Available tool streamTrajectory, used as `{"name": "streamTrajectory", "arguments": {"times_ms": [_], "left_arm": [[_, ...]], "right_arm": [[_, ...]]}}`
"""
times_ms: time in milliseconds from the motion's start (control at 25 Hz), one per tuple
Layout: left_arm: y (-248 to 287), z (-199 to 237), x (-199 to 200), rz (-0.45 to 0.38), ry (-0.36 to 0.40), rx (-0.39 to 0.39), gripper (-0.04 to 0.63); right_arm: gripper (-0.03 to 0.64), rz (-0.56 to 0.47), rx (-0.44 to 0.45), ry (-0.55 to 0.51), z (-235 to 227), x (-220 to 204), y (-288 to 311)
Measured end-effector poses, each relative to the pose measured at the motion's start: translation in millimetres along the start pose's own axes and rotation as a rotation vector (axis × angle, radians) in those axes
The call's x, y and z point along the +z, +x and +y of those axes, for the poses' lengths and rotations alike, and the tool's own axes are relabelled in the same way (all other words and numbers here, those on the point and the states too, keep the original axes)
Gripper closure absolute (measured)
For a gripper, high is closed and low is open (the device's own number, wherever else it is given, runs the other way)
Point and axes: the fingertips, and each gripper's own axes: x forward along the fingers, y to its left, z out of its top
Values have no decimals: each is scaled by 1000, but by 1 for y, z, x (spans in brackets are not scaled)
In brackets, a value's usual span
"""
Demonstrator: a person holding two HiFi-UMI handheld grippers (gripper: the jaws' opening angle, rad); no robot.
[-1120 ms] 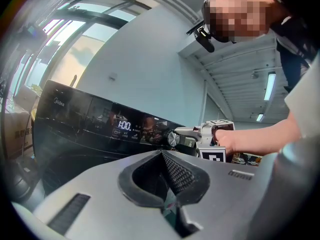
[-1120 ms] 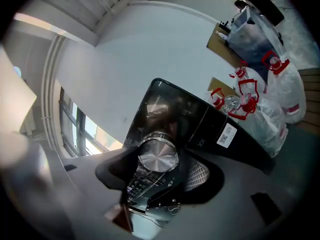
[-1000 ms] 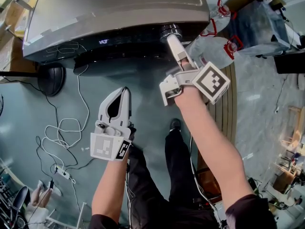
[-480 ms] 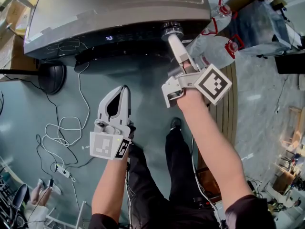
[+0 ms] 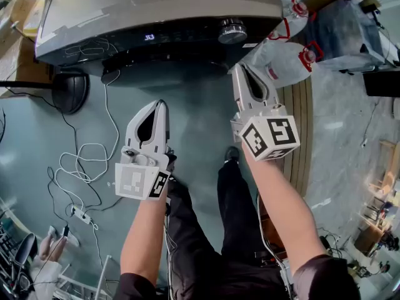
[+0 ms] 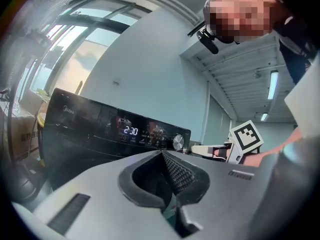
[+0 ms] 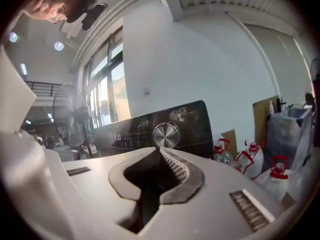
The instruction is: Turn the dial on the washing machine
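Right tool (image 5: pixel 240 67) jaws closing empty near dial (image 5: pixel 232 31)

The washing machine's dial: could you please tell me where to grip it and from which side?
Grip the silver dial by its round rim, a jaw on either side, coming straight at its face from the front: it stands proud of the dark control panel, so the rim looks free all round.

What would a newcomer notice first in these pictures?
The dark washing machine fills the top of the head view, with its silver dial at the panel's right end and a display lit at 2:30. The right gripper points at the dial without touching it, jaws closing on nothing. The left gripper hangs lower left, jaws together.
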Motion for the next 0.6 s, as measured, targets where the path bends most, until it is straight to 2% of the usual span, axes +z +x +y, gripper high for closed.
{"name": "streamTrajectory", "arguments": {"times_ms": [160,240,400,600], "left_arm": [[-9,4,1,4,16,8,580],[-17,10,3,7,19,20,580],[-38,18,11,16,23,39,580],[-77,27,34,23,37,40,580]], "right_arm": [[592,10,-23,-221,11,-9,-22],[594,7,-21,-291,24,-12,-32],[594,30,-24,-294,49,-18,-52],[595,19,-36,-280,83,2,-76]]}}
